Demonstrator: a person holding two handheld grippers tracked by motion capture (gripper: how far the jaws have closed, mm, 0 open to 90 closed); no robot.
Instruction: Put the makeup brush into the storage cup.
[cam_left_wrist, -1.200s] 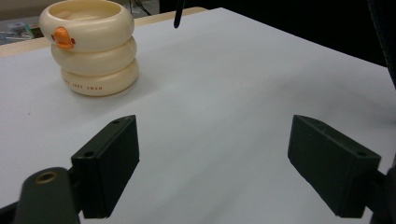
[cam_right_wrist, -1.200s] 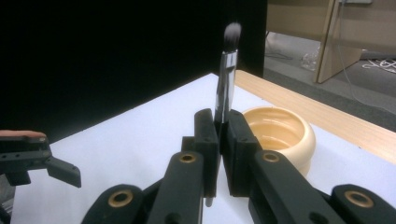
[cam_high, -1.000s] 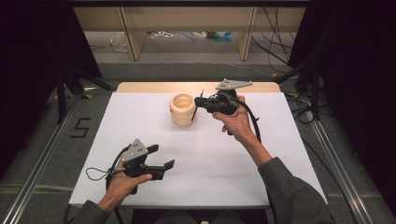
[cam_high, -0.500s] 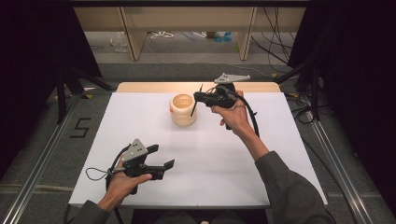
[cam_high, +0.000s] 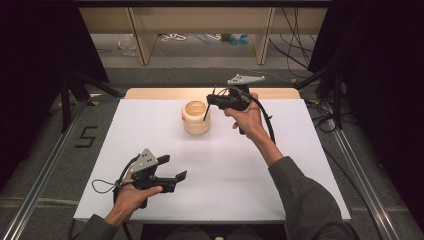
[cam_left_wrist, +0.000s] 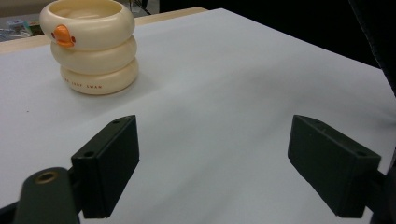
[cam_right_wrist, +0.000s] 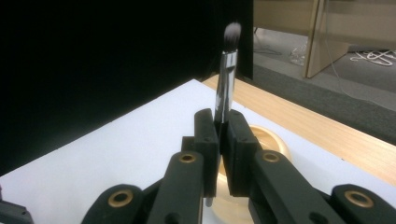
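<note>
Since the earlier frames the right gripper has drifted a little toward the far edge of the bench, carrying its brush with it; the left gripper has stayed where it was near the front edge.

In the high view the right gripper sits just beside and above the cream pot, on the pot's right. Its jaws are clamped on the thin brush, which hangs tilted, its lower end reaching down over the pot's open mouth. Whether that end touches the rim cannot be told from here. In the right gripper view the two black jaws stand pressed together on the brush's metal stem, with the soft dark tip pointing up past them and the pot's pale rim showing behind and below.

The pot stands upright toward the far middle of the white bench. In the left gripper view it looks like three stacked rings with a small orange bill on the top one and faint lettering round the base.

The left gripper rests low over the bench, well apart from the pot. Its jaws stand wide apart with nothing between them, only bare white bench showing in the gap.
</note>
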